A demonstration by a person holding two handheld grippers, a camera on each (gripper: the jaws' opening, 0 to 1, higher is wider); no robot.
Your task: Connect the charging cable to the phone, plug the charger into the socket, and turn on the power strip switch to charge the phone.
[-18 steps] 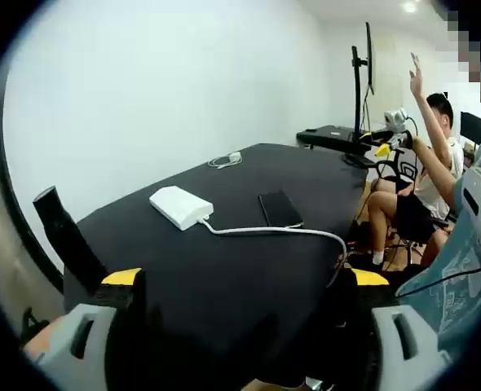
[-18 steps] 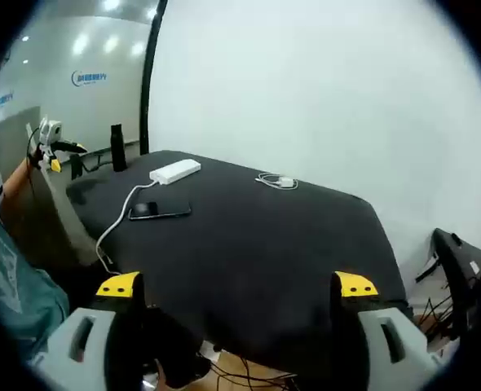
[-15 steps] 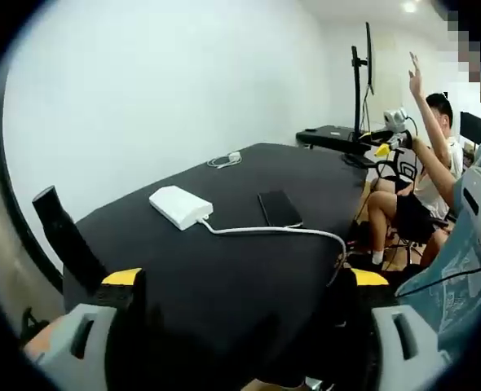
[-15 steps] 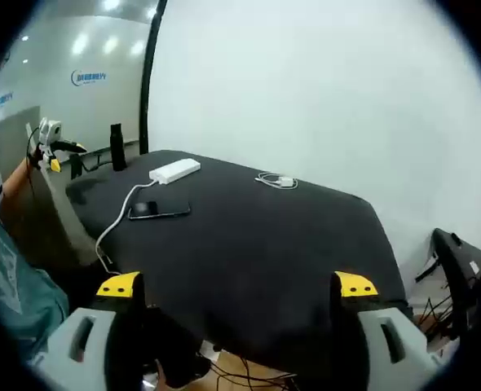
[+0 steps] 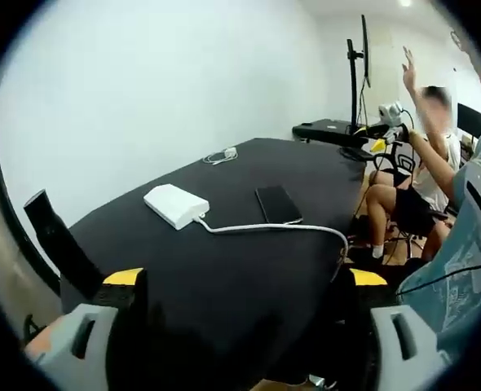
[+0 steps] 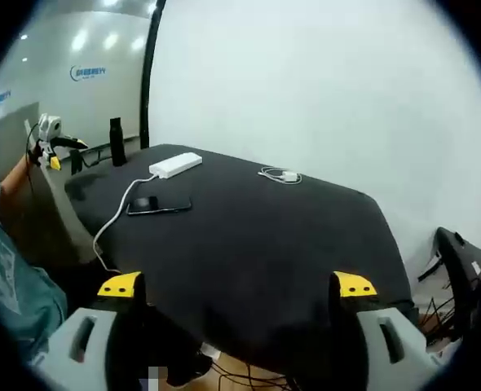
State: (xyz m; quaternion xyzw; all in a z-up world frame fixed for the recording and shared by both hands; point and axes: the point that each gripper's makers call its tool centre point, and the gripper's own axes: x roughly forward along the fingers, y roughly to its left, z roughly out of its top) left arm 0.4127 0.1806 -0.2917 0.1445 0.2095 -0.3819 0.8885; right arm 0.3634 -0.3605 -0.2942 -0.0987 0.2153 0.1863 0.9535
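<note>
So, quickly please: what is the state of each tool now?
Left tool: open, holding nothing.
Right tool: open, holding nothing.

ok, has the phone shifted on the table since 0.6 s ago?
No. The phone lies the same way beside the power strip and its white cord on the black table; the whole view shifted slightly, so the camera moved, not the phone.

Your right gripper (image 6: 236, 287) hangs open before the table (image 6: 257, 236); strip (image 6: 175, 164), phone (image 6: 159, 205) and charger (image 6: 281, 175) lie apart.
</note>
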